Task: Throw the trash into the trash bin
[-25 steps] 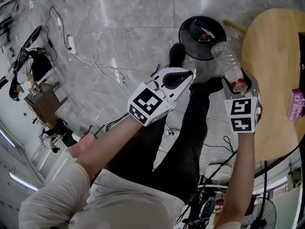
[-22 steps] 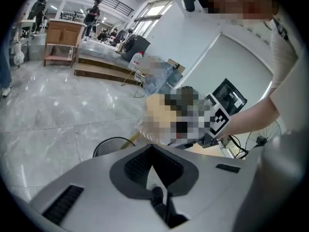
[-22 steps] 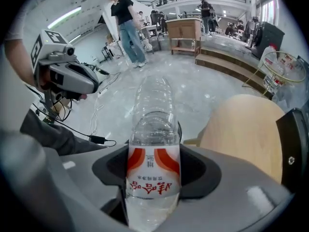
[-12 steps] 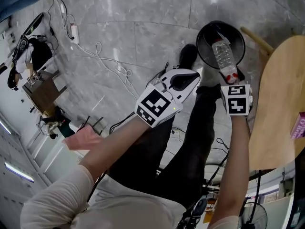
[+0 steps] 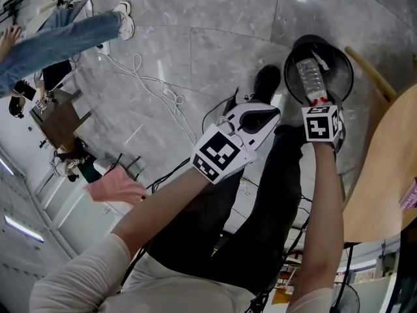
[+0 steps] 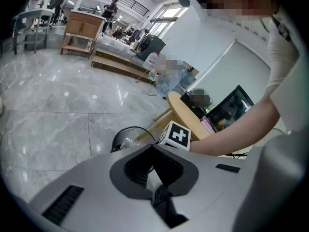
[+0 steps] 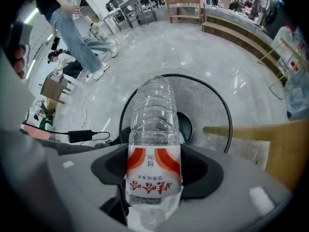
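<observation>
The right gripper's (image 7: 153, 170) jaws are clamped on the plastic bottle (image 7: 153, 115) near its cap end, with the base pointing away. In the last second it has swung down from beside the desk (image 5: 384, 181) edge to the mouth of the trash bin (image 7: 207, 110) on the floor. Letting go now should drop it in. The left gripper (image 6: 154, 178), jaws together and empty, hangs nearby.

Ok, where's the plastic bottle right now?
Head view, upper right: the plastic bottle is clamped in the right tool, pointing down over the mouth of the black trash bin, just left of the wooden table.
</observation>
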Tool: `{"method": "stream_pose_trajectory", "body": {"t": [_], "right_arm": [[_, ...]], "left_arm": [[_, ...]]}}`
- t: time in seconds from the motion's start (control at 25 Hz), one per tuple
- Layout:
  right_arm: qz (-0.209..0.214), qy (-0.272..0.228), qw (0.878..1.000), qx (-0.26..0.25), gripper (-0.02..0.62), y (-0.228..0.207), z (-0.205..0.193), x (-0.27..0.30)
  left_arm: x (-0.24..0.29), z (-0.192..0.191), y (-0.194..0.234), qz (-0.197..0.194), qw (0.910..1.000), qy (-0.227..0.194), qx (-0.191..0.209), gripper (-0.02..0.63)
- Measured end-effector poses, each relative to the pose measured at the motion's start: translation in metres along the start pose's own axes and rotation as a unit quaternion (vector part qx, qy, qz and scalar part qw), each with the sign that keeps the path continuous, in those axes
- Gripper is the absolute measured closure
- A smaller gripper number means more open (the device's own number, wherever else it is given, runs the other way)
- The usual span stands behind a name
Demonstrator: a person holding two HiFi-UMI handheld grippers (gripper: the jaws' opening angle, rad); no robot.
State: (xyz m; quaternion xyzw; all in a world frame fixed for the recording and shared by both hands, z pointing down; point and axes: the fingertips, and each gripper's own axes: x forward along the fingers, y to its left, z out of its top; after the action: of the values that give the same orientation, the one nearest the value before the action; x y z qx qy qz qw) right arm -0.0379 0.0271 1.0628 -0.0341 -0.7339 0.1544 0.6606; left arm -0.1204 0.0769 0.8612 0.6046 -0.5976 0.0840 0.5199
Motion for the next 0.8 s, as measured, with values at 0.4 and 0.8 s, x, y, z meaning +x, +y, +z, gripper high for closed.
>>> {"method": "stream_pose_trajectory", "body": {"t": [0.4,0.8], "right_arm": [[-0.024,0.012,0.995,-0.099,0.26,0.012,0.005,0.041],[-0.009,-0.003,0.993,-0.114,0.206,0.013,-0.005,0.017]], "left_arm": [[-0.003,-0.011,0.031,0.013,0.9997,-0.004,-0.018,0.6],[-0.008,-0.007,0.021,0.006,0.9998,-0.011,-0.014,0.6]]}}
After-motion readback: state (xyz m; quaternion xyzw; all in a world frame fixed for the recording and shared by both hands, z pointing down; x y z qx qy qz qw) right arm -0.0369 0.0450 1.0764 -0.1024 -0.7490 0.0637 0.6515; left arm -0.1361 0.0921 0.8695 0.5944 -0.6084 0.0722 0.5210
